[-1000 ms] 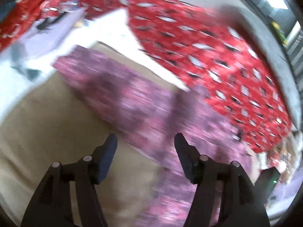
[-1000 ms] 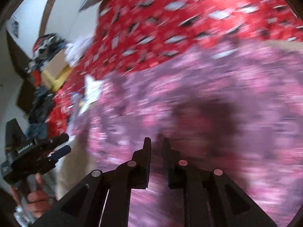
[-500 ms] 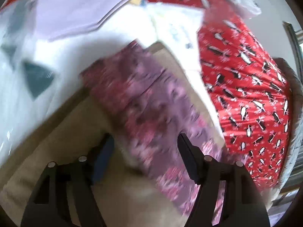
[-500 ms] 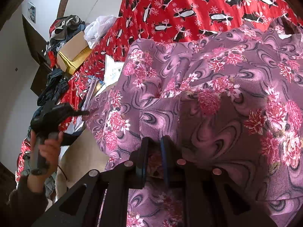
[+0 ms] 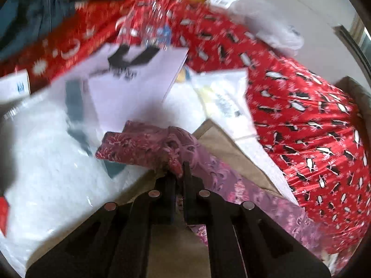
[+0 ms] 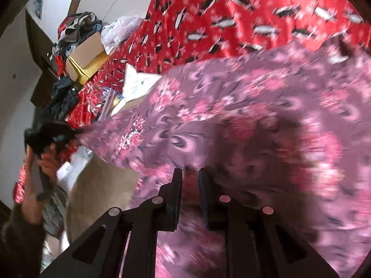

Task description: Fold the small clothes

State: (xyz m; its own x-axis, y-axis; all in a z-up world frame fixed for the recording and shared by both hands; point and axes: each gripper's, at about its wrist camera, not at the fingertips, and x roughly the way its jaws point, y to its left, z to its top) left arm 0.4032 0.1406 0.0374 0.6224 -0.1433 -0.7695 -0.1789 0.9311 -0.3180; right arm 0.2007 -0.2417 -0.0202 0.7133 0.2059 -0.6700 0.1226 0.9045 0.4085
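Observation:
A purple garment with pink flowers (image 6: 231, 106) is stretched between both grippers over a beige surface (image 6: 99, 185). In the left wrist view my left gripper (image 5: 179, 169) is shut on a bunched end of the garment (image 5: 143, 146), which folds over the fingertips. In the right wrist view my right gripper (image 6: 189, 173) has a fold of the same cloth between its fingers, and its jaws are opening slightly. The left gripper (image 6: 58, 134) shows there at the far left, held by a hand (image 6: 44, 162) and pinching the garment's corner.
A red cloth with a penguin print (image 5: 313, 115) covers the surface behind. White plastic bags and papers (image 5: 46, 162) lie to the left of the beige surface (image 5: 227, 148). A cardboard box (image 6: 88, 51) and a pile of clothes (image 6: 76, 25) stand at the far back.
My left gripper has swung left along the garment and closed on its end. The right gripper's fingers stand a little wider apart on the cloth, which is now pulled out between both grippers.

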